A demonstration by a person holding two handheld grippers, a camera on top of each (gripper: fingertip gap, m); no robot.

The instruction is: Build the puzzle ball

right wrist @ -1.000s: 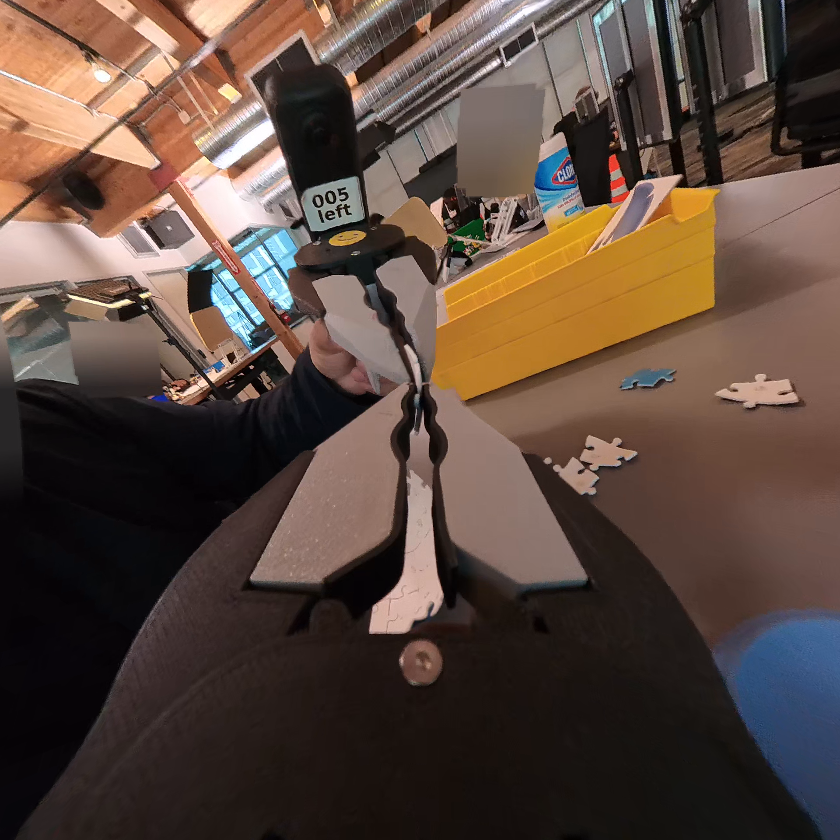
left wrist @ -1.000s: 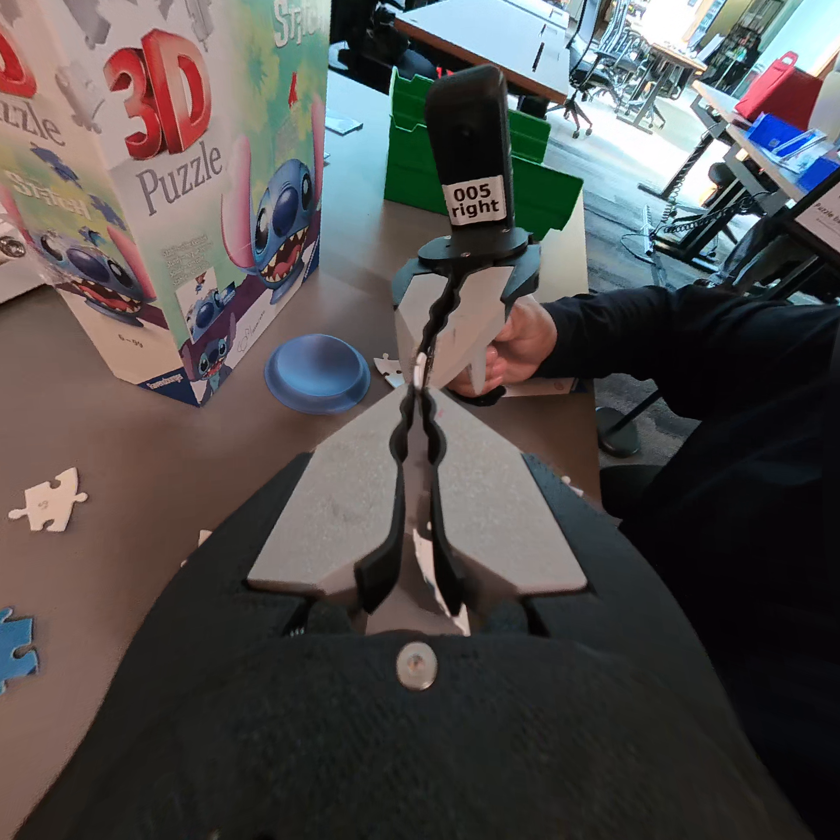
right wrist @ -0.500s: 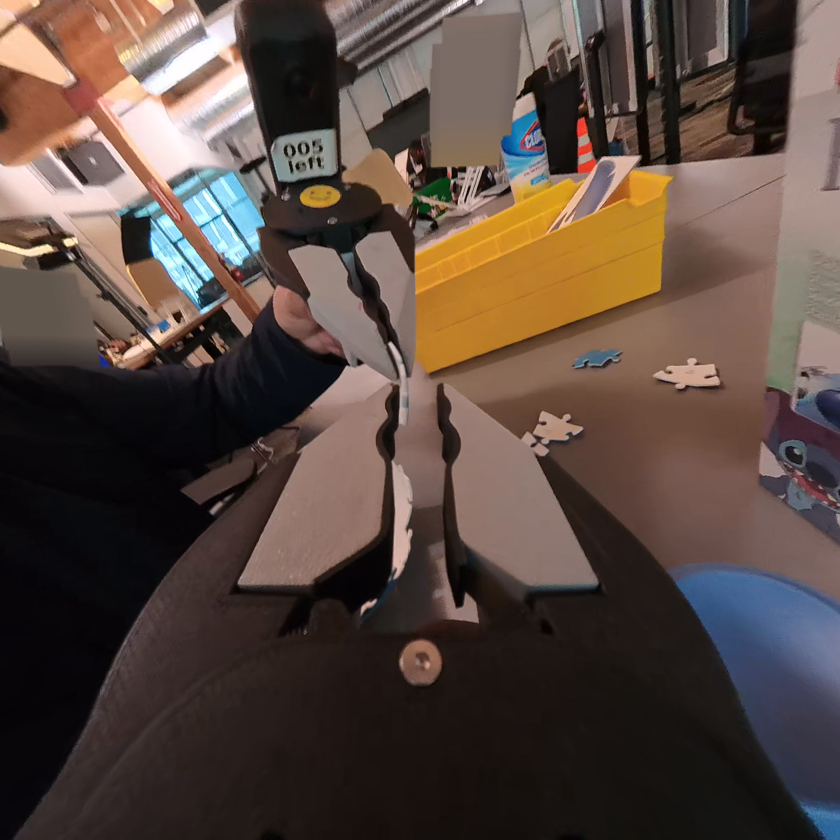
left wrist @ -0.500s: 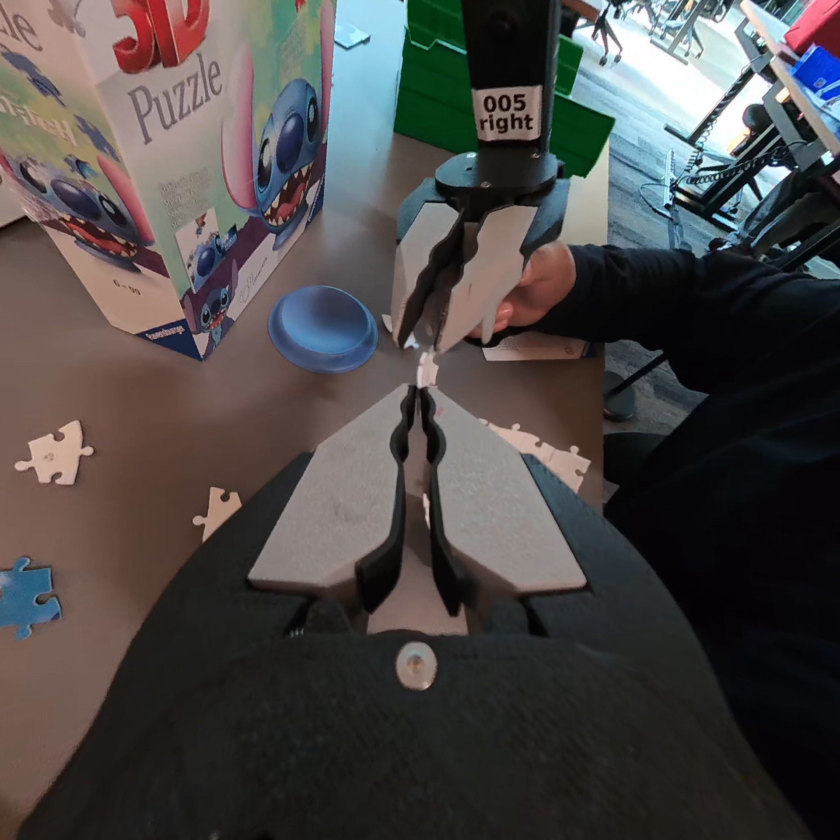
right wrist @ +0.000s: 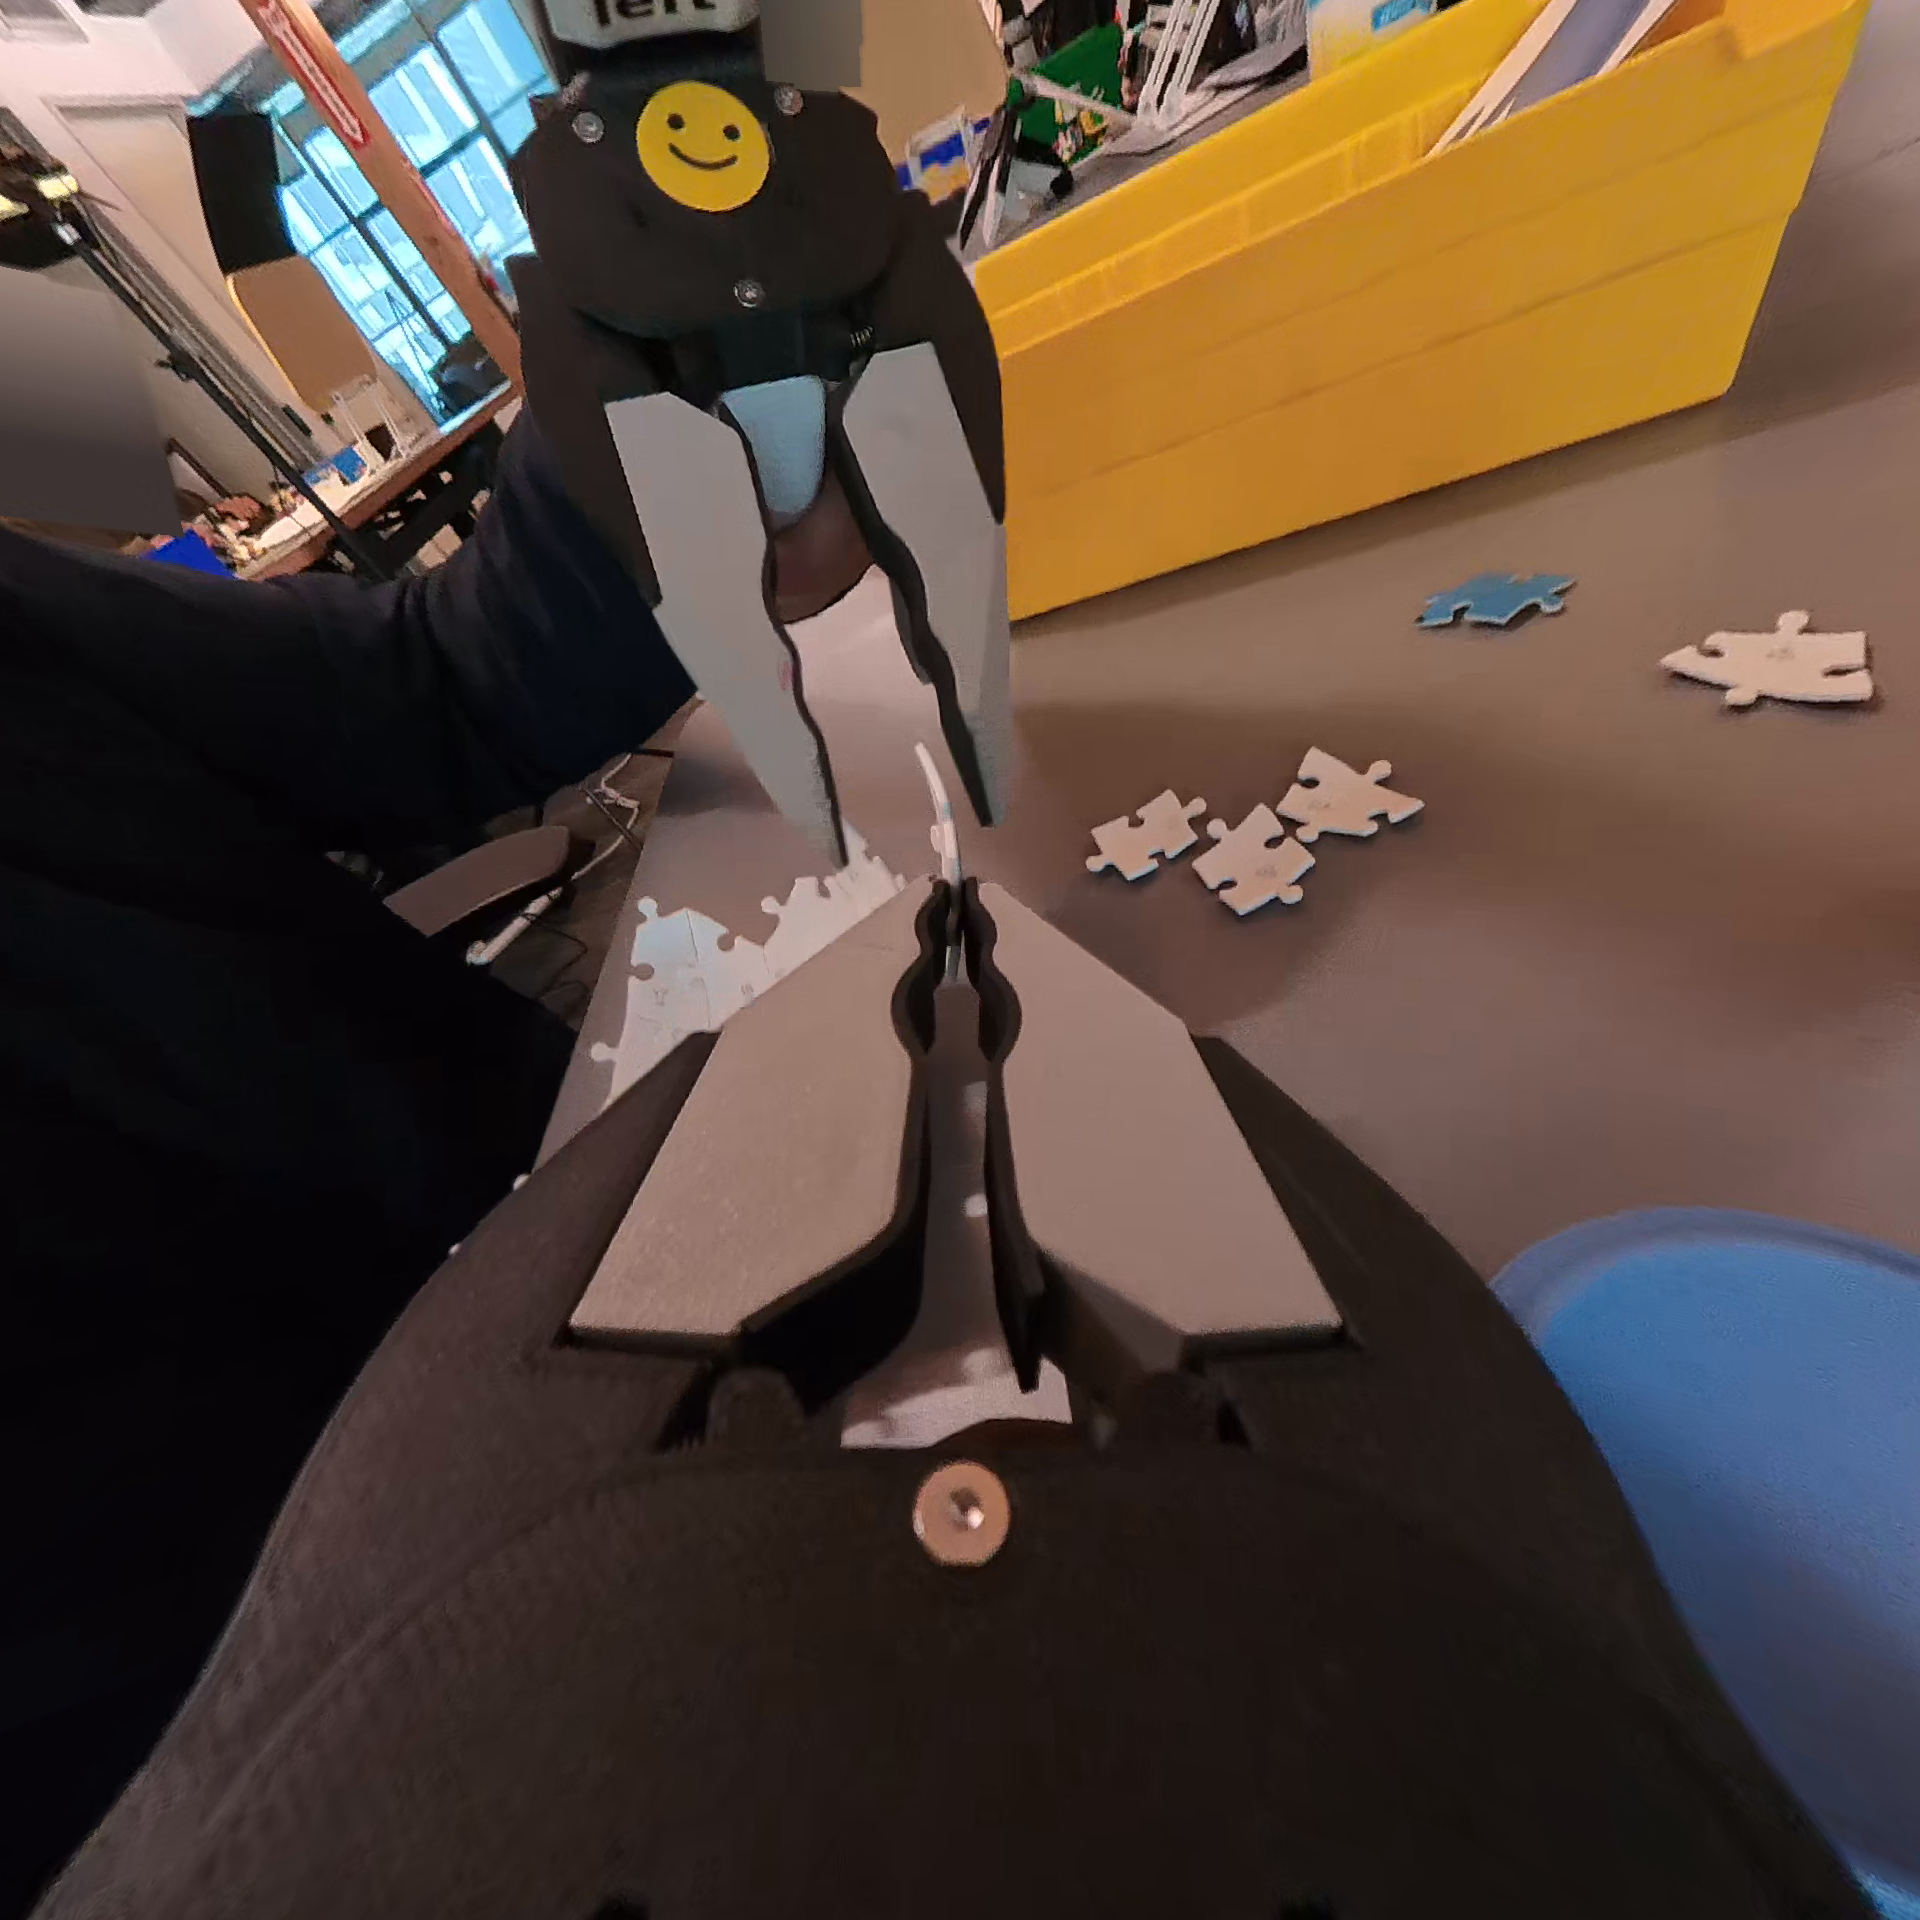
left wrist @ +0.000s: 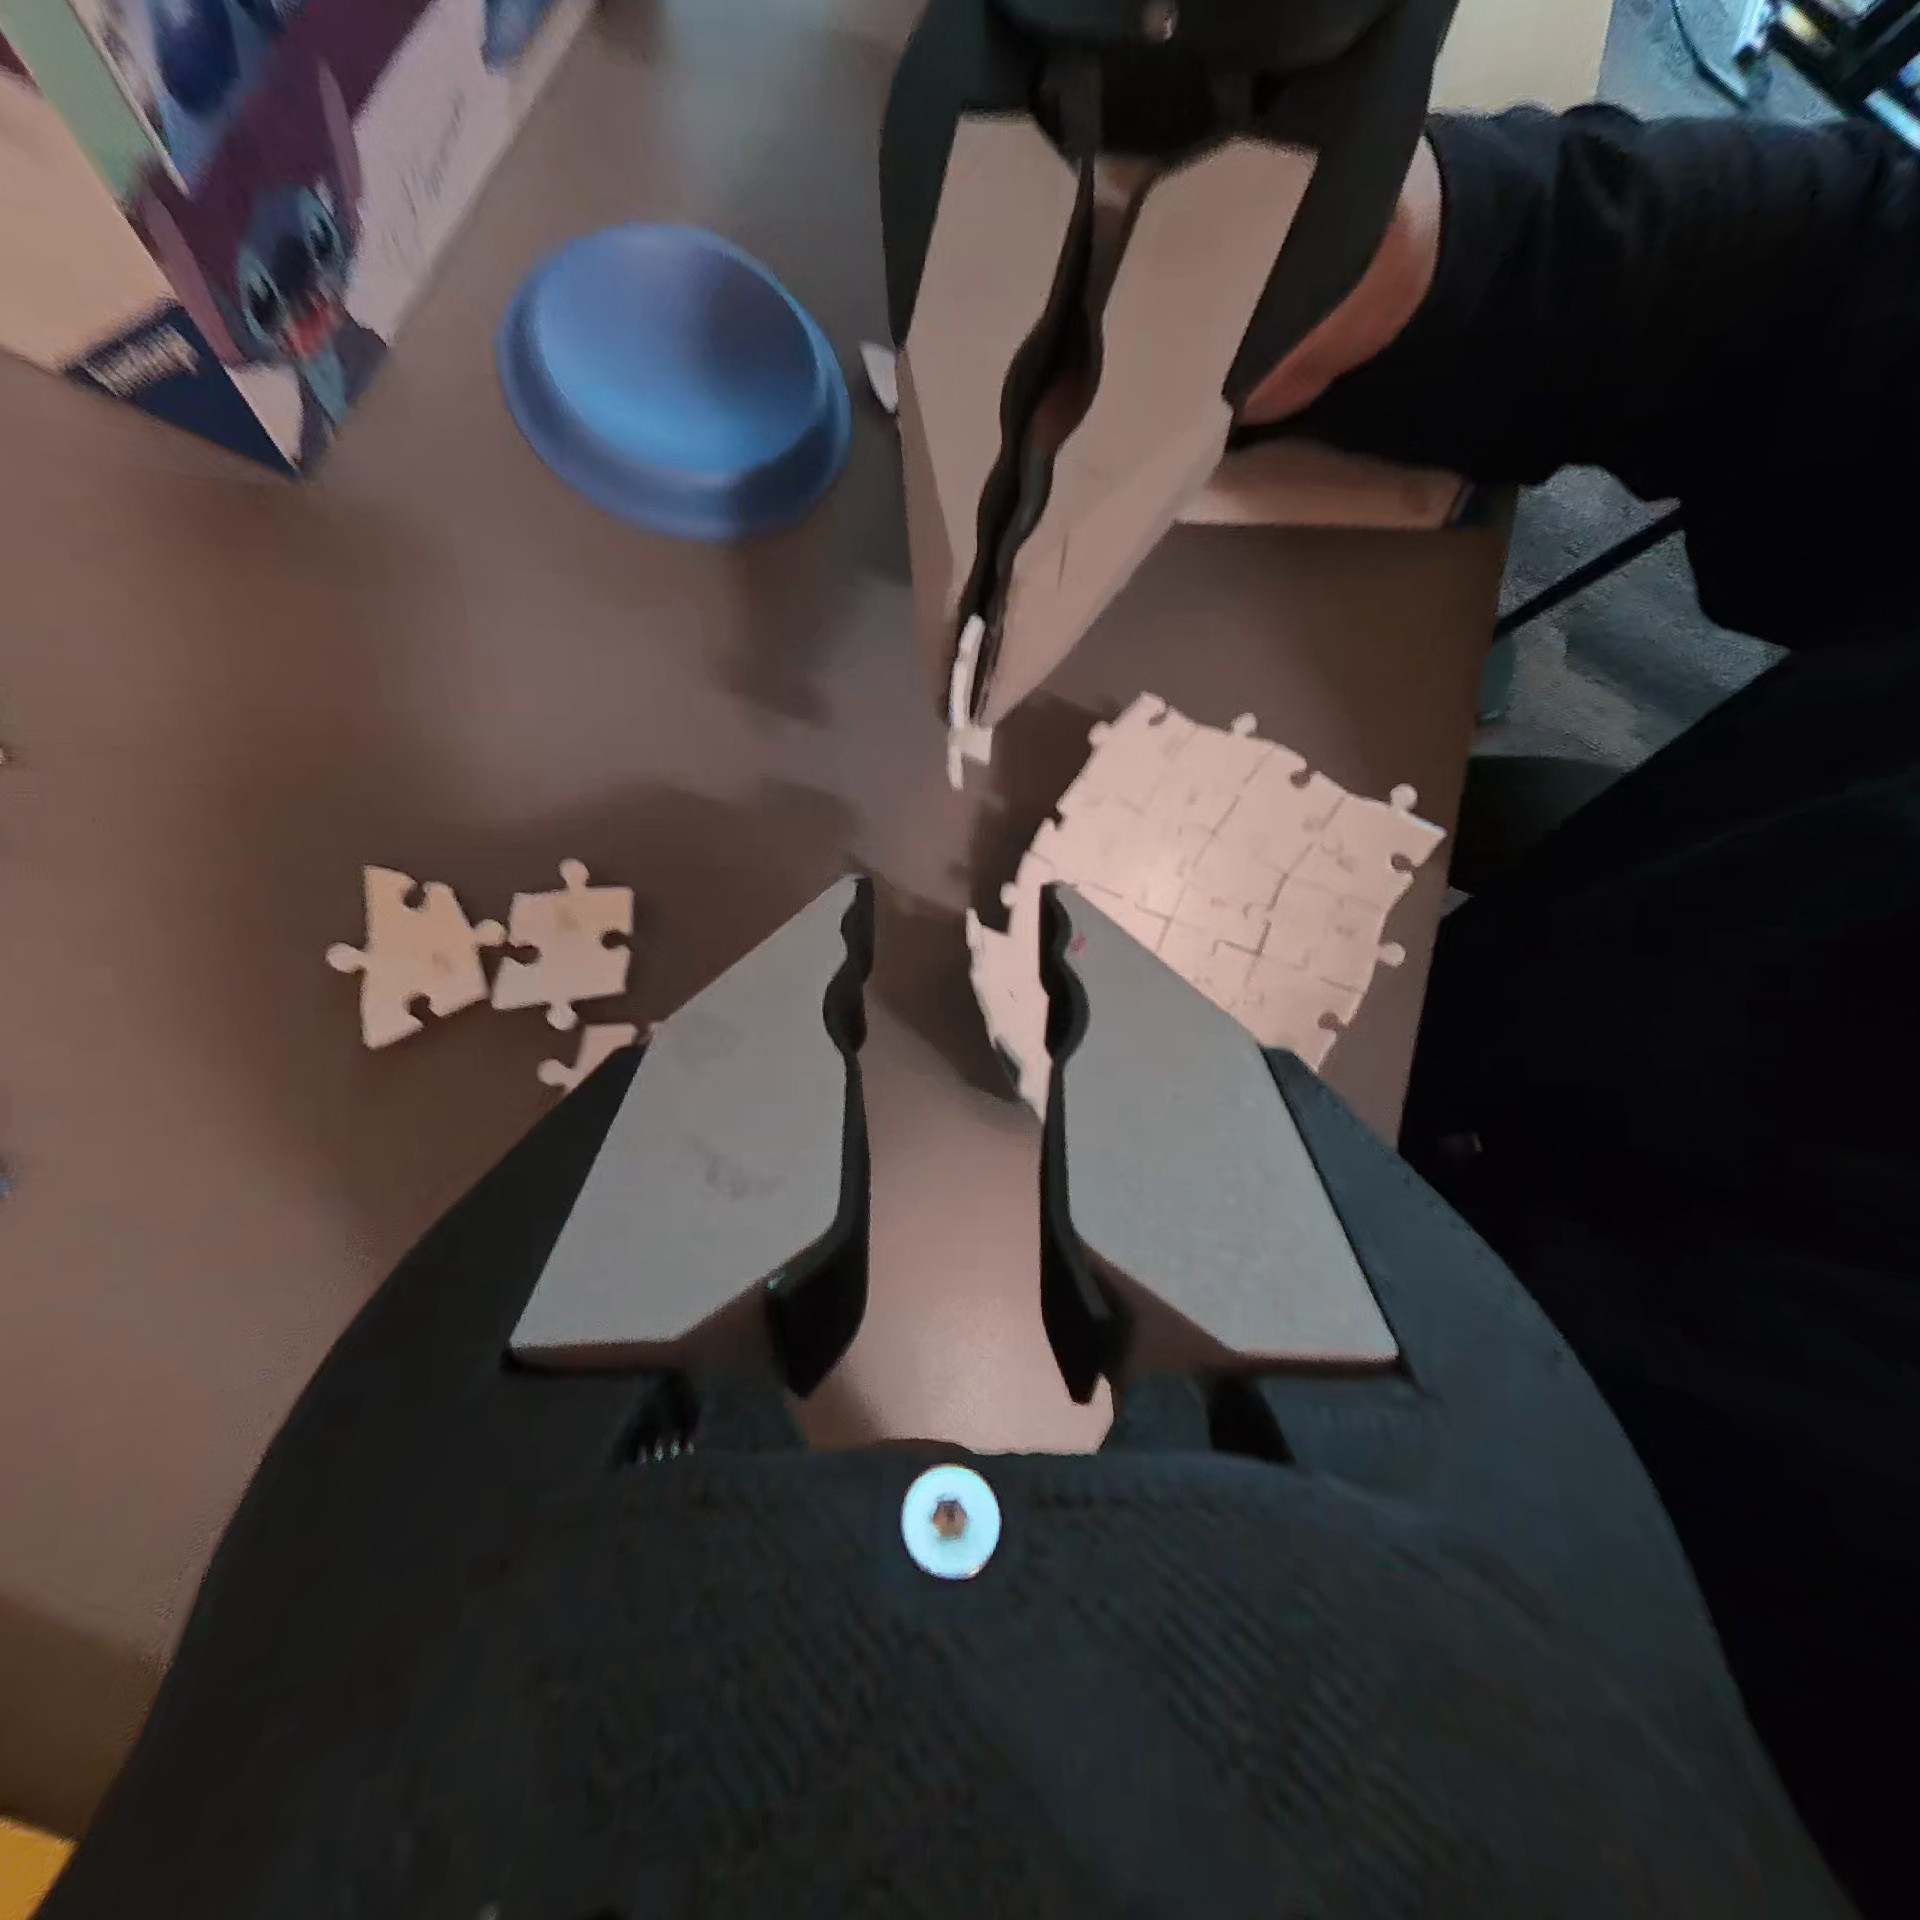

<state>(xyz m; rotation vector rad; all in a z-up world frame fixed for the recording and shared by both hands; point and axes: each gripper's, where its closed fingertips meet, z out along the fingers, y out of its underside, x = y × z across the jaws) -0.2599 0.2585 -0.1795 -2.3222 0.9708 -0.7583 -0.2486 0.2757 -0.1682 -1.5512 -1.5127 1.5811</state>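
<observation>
Left wrist view looks down on a brown desk (left wrist: 260, 644), where the left gripper (left wrist: 954, 906) hangs released, its two grey fingers (left wrist: 727, 1122) spread apart with nothing between them; just past its right finger lies a curved white sheet of joined puzzle pieces (left wrist: 1226, 883), face down, near the desk's edge; opposite, the right gripper (left wrist: 977, 686) points downward, clenched on a single white puzzle piece (left wrist: 966, 707) that sticks out below its tips, above the desk and just beside the joined sheet; a round blue plastic dome stand (left wrist: 675, 384) sits farther back, and beside it the corner of a printed cardboard puzzle box (left wrist: 249, 260) bearing a cartoon character and lettering too blurred to make out; two loose white pieces (left wrist: 478, 951) lie touching each other to the left; right wrist view shows the same held piece (right wrist: 943, 821) edge-on, rising from the pinched tips of the right gripper (right wrist: 956, 914), with the left gripper (right wrist: 904, 821) facing it, open, a yellow smiley-face sticker (right wrist: 704, 148) on its black body and a white label above cut off by the frame; three white pieces (right wrist: 1247, 831) lie close together on the desk (right wrist: 1558, 935), with one larger white piece (right wrist: 1777, 670) and a blue piece (right wrist: 1496, 601) farther off, near a yellow plastic bin (right wrist: 1351, 343).
</observation>
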